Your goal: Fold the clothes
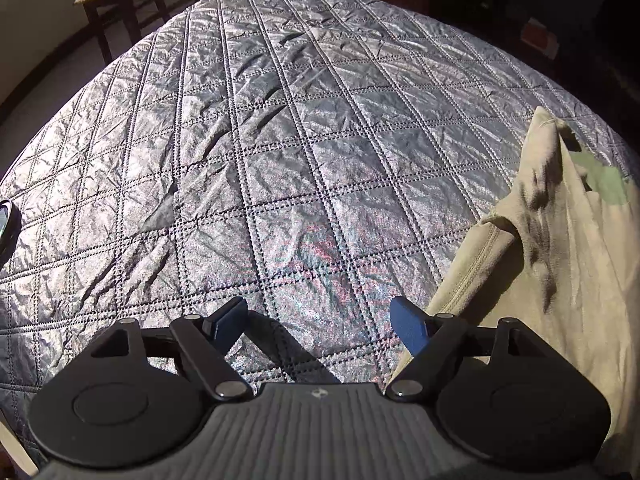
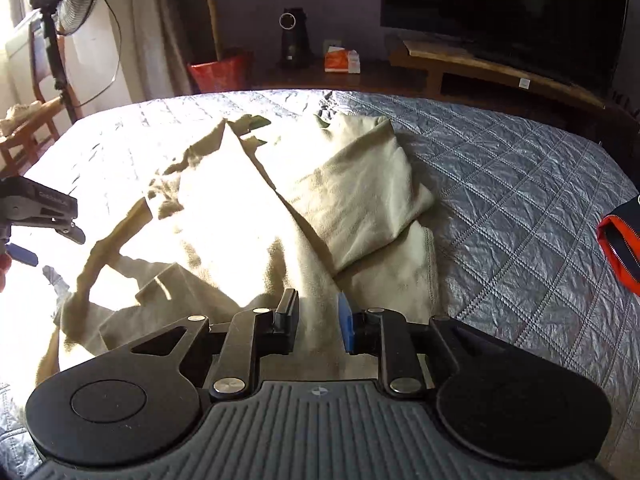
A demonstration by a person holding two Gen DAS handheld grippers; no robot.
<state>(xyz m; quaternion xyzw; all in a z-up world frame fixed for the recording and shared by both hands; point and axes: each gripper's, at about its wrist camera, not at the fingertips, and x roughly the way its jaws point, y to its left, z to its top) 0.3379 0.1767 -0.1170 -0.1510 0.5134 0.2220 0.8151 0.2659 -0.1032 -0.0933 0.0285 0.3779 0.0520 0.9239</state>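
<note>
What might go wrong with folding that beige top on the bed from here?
The beige top lies rumpled, one part doubled over, so a fold made now may come out lopsided. Harsh sunlight washes out its middle, so edges are hard to find. Both the right gripper and the left gripper are open and hold nothing, so a hasty grab might pinch the quilt too.

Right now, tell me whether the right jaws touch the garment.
Apart. The right wrist view shows the right gripper open above the garment, with nothing pinched between its pads.
</note>
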